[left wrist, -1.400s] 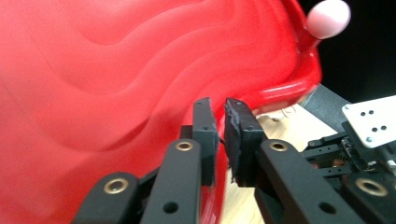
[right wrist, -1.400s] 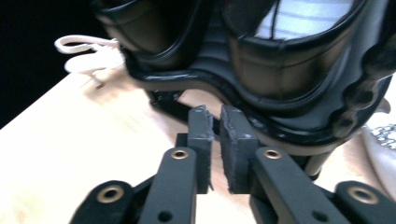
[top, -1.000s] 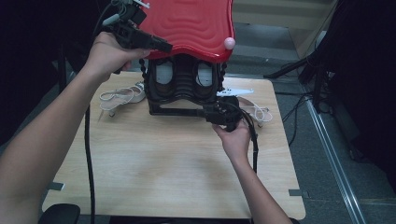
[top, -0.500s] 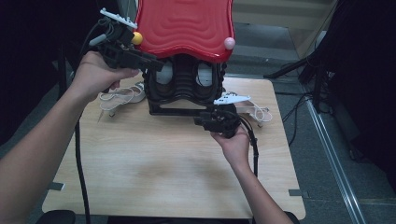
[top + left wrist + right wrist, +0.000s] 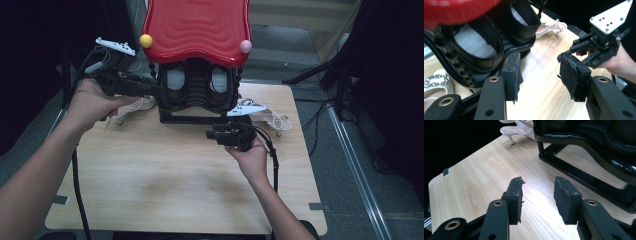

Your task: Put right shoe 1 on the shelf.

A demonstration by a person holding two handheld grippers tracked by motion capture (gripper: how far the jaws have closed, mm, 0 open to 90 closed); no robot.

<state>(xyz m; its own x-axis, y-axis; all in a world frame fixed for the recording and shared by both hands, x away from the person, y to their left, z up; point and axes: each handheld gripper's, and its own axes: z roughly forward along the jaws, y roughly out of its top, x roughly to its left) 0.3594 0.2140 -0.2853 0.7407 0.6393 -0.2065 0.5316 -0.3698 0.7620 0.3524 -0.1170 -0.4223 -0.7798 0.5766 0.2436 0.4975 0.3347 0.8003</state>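
Two grippers flank the black shoe rack [image 5: 197, 97], which stands at the far middle of the table [image 5: 165, 190] under a red wavy top [image 5: 197, 27]. We hold the left gripper [image 5: 150, 90] against the rack's left side, near the black shoes [image 5: 486, 42] tucked on its shelf. Its jaws have just been opening; they stand apart with bare tabletop between them, one pad close beside the rack's lower edge, so we judge that we have released rather than gripped. The right gripper [image 5: 210, 135] waits low in front of the rack's right foot. Its jaws have also just been widening and clasp nothing, the wood showing through the gap. White heeled sandals [image 5: 270, 117] lie to the rack's right, and a white shoe [image 5: 130, 105] to its left. Both tools sit low, probably for reaching under the shelf.
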